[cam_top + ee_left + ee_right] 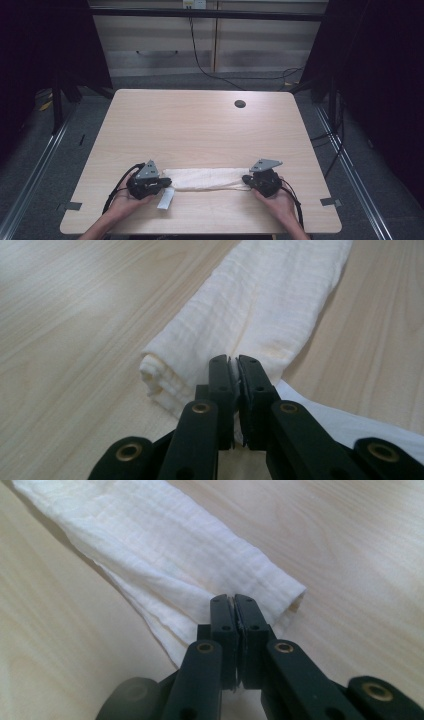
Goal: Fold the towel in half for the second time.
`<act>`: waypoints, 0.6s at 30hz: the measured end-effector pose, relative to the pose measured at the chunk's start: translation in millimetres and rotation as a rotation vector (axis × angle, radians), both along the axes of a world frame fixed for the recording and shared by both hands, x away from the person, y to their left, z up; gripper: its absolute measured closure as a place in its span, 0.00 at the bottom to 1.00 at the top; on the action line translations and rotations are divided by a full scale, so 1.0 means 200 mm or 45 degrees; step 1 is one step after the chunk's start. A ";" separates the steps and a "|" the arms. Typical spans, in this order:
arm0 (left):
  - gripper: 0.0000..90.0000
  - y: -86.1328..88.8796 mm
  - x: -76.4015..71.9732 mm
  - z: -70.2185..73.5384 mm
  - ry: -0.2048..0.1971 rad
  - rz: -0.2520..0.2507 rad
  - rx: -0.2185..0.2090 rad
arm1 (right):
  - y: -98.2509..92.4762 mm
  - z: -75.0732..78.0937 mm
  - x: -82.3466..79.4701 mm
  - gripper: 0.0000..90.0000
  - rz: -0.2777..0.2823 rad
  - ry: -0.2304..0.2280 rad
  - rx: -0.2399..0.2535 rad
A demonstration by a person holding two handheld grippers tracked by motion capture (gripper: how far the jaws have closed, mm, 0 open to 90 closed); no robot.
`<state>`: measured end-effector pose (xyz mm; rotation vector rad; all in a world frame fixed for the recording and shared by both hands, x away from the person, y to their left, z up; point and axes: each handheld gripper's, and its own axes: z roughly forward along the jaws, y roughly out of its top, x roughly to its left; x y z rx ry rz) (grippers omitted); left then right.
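A white cloth (206, 178) lies folded into a long strip on the wooden table (200, 125), close to the edge where the person sits. It runs sideways across the table, well apart from the small dark hole (240, 104) near the far edge. The left gripper (161, 186) is at the left end of the cloth, and the right gripper (246, 179) is at the right end. In the left gripper view, the two black jaws are pressed together with a thin bit of the white cloth (260, 305) pinched between them. The folded end of the cloth shows its layers just beside the jaws. In the right gripper view, the jaws are also squeezed tight on a thin edge of the cloth (150, 545), right at the near corner of that end. The rest of the cloth rests flat on the table between the two grippers. A small white tag (166, 198) sticks out from under the cloth, just beside the left gripper, on the side nearer the person. A hand (125, 202) holds each gripper from behind.
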<state>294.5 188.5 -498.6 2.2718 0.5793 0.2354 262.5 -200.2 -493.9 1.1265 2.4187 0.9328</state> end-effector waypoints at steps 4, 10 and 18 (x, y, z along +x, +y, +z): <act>0.95 0.00 0.04 -0.01 0.007 0.051 -0.020 | 0.02 0.00 0.06 0.98 -0.018 -0.012 -0.014; 0.94 0.01 0.07 -0.01 0.020 0.080 -0.032 | 0.02 -0.02 0.09 0.97 -0.040 -0.037 0.025; 0.69 0.02 0.08 0.00 0.060 0.126 -0.109 | 0.00 0.01 0.08 0.83 -0.020 -0.032 0.168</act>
